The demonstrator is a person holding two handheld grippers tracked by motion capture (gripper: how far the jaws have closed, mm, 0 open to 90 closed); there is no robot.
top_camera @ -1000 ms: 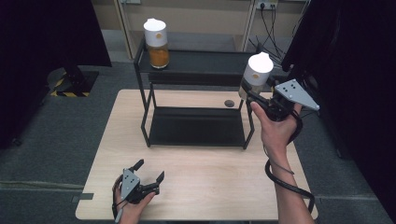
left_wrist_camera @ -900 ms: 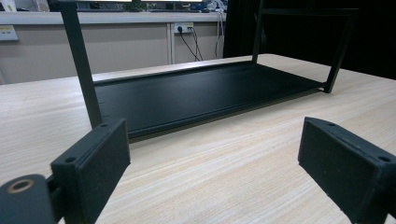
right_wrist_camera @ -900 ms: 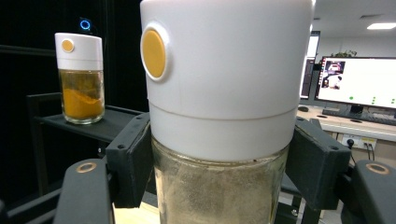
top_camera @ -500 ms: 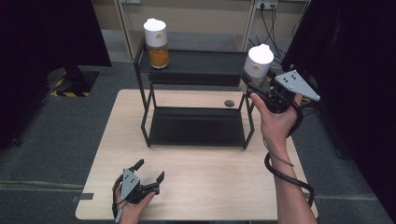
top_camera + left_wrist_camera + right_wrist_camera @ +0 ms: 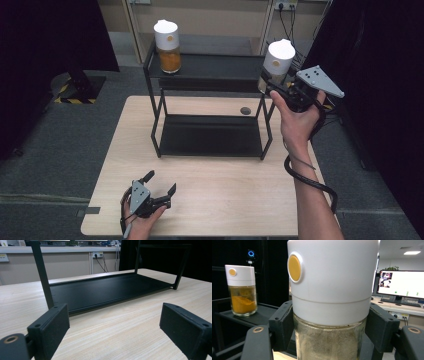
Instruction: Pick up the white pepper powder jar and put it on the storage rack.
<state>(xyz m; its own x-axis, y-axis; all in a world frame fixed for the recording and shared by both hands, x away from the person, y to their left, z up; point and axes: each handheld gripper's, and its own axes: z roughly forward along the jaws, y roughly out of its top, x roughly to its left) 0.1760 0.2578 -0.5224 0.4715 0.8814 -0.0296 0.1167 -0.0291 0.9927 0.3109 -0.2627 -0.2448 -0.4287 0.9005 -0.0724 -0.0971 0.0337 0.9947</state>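
Left gripper (image 5: 159,191): near-left on the table (image 5: 225,200), jaws apart, nothing between them.
Orange jar (image 5: 167,46): upright, far-left on the rack's (image 5: 210,70) top shelf.
Jar (image 5: 277,62): upright, long axis vertical, just beyond the shelf's right end, level with it; shelf lies to its left.
Right gripper (image 5: 272,86): clamped on the jar's glass below the white cap; nearer hand.

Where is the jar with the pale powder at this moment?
In the high view the pale-powder jar is held upright in the right gripper, in the air at the right end of the black rack's top shelf; the orange-powder jar stands at that shelf's left end.
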